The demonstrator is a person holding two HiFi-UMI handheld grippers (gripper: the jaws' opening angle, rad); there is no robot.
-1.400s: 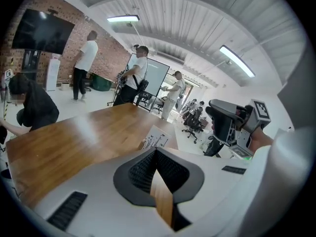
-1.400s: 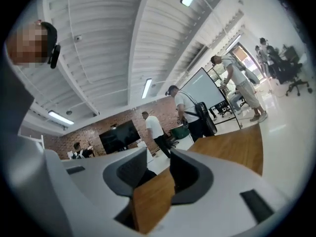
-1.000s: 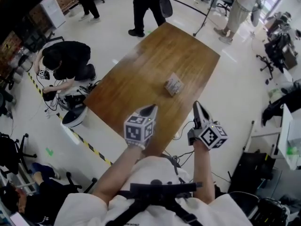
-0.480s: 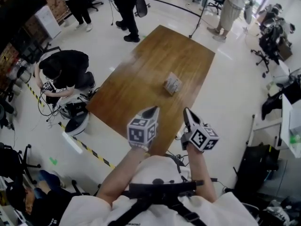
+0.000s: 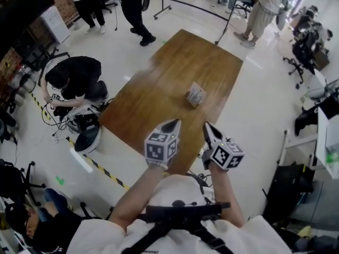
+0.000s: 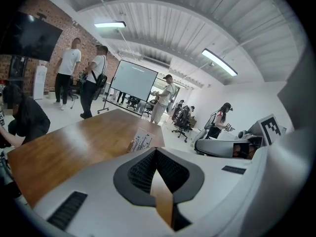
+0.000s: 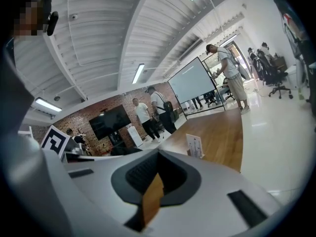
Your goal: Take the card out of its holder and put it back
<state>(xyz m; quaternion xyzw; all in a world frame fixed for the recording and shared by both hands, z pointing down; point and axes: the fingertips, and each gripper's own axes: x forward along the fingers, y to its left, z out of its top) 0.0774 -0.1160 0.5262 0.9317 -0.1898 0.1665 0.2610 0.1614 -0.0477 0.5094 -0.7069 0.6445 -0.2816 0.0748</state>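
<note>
A white card stands upright in its small wooden holder [image 5: 195,94] on the right half of the brown table [image 5: 159,89]. The left gripper view shows the card holder [image 6: 142,140] ahead of the jaws, and in the right gripper view the card [image 7: 194,145] stands further off. My left gripper [image 5: 172,123] and right gripper [image 5: 207,126] hover side by side over the table's near edge, well short of the holder. Both point toward it. Each has its jaws shut with nothing between them, as seen at the left gripper [image 6: 157,149] and right gripper [image 7: 159,152].
A person in black [image 5: 74,73] crouches on the floor left of the table beside a white device [image 5: 87,134]. Other people stand beyond the far end. A whiteboard stand [image 5: 228,12] is at the far corner, and office chairs and desks [image 5: 312,41] are at the right.
My right gripper has shifted left, closer to the left gripper. The left gripper has barely moved. People at the far end have walked on.
</note>
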